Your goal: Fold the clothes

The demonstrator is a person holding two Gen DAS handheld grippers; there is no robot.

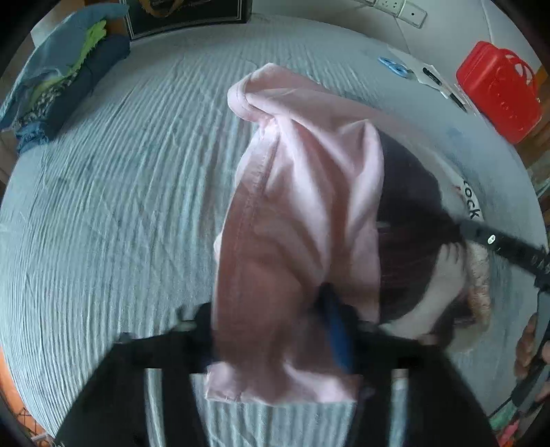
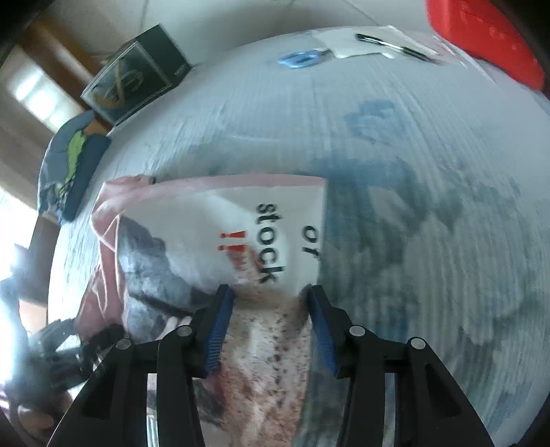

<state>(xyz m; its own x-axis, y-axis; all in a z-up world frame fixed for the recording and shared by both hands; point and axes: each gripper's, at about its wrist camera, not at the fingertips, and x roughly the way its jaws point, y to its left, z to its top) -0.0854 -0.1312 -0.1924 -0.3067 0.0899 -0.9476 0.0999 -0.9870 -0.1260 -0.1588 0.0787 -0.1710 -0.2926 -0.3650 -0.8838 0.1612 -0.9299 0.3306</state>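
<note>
A pink T-shirt [image 1: 302, 192] with a white printed front reading "stock" [image 2: 213, 220] is partly lifted off the pale blue ribbed bed cover [image 1: 103, 206]. My left gripper [image 1: 275, 330] is shut on a pink edge of it; the cloth drapes over the jaws and hides the left finger. The printed part is bunched between the blue pads [image 2: 220, 326] of my right gripper [image 2: 270, 309], which is shut on it. That right gripper also shows in the left wrist view as a black bar [image 1: 498, 247] with a hand below it. The right wrist view is blurred.
A stack of folded clothes [image 1: 65, 86] lies at the far left corner of the bed. A black box [image 1: 185, 13] stands at the back. Blue scissors [image 1: 395, 67], paper with pens [image 1: 433, 77] and a red container [image 1: 498, 89] sit at the far right.
</note>
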